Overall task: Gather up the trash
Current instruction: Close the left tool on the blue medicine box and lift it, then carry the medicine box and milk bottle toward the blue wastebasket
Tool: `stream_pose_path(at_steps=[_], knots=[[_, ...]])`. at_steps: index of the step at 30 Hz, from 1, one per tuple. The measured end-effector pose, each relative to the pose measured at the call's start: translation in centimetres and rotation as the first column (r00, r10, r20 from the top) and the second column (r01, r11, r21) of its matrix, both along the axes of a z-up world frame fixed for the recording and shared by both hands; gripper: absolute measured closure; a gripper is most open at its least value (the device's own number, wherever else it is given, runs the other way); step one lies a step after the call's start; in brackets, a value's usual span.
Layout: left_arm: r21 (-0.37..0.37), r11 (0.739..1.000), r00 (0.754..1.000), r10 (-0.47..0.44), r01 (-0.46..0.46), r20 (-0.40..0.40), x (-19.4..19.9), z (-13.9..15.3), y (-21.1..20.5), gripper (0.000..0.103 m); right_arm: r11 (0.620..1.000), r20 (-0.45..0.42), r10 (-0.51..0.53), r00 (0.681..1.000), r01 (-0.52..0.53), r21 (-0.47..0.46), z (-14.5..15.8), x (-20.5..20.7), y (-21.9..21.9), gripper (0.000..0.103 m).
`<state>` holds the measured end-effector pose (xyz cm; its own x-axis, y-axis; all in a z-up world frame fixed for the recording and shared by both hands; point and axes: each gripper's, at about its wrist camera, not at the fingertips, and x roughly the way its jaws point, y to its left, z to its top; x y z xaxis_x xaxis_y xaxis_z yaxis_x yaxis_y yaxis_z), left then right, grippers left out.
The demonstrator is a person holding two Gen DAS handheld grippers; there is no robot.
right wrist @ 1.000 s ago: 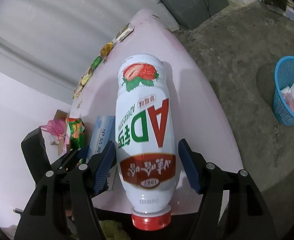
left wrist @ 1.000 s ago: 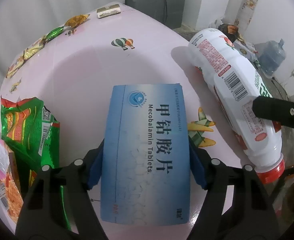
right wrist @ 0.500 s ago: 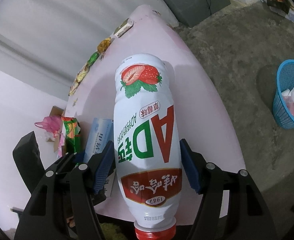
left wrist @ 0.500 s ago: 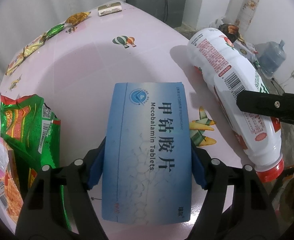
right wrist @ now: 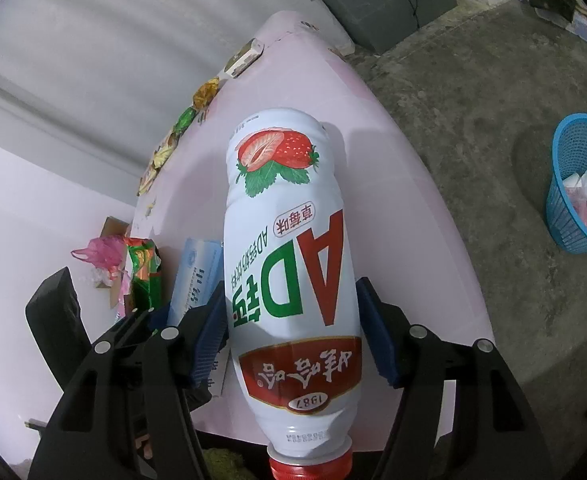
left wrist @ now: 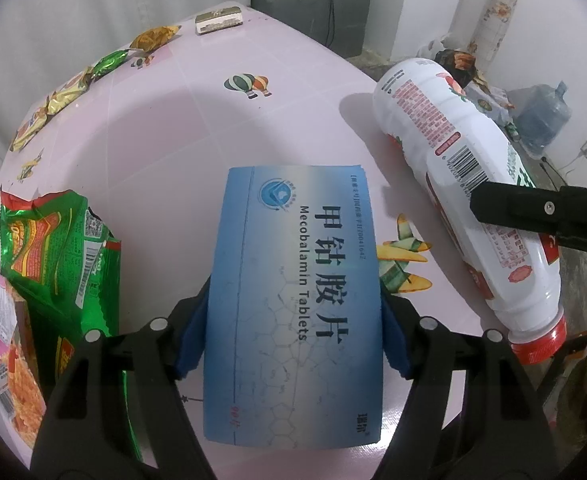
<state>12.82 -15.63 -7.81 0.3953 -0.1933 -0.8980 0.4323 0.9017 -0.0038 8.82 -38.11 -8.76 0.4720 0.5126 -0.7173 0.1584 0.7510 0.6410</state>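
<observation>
Pink table [left wrist: 165,128], grey concrete floor [right wrist: 473,92]

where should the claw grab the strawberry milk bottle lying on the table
Across the wide middle of the bottle, one pad on each long side, coming from above at its cap end. It lies flat with the red cap pointing toward the right claw, and the body there is broad and fairly even, whereas the neck tapers and could slip.

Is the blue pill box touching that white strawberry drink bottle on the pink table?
Apart. The left wrist view shows bare pink table between the Mecobalamin tablet box and the bottle.
</observation>
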Motion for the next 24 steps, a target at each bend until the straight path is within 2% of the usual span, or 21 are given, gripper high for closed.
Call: stream_pose_path(at_steps=[8, 14, 21, 24], knots=[[-0.035, 0.999, 1.000, 0.009, -0.009, 0.000, 0.2, 0.0, 0.2, 0.037, 1.000, -0.005, -0.009, 1.000, 0.009, -0.010, -0.2, -0.1, 0.4, 0.042], [-0.065, 0.998, 1.000, 0.020, -0.021, -0.008, 0.2, 0.1, 0.7, 0.037, 0.999, 0.006, -0.037, 0.999, 0.037, 0.021, -0.3, -0.6, -0.1, 0.043], [-0.099, 0.995, 1.000, 0.026, -0.025, -0.001, 0.3, 0.4, 1.3, 0.037, 0.989, 0.017, -0.107, 0.994, 0.104, 0.110, -0.7, -2.0, -1.1, 0.044], [-0.084, 0.996, 0.999, 0.028, -0.026, 0.021, 0.4, 0.6, 1.4, 0.037, 0.979, 0.022, -0.132, 0.991, 0.127, 0.157, -1.0, -2.5, -1.5, 0.045]])
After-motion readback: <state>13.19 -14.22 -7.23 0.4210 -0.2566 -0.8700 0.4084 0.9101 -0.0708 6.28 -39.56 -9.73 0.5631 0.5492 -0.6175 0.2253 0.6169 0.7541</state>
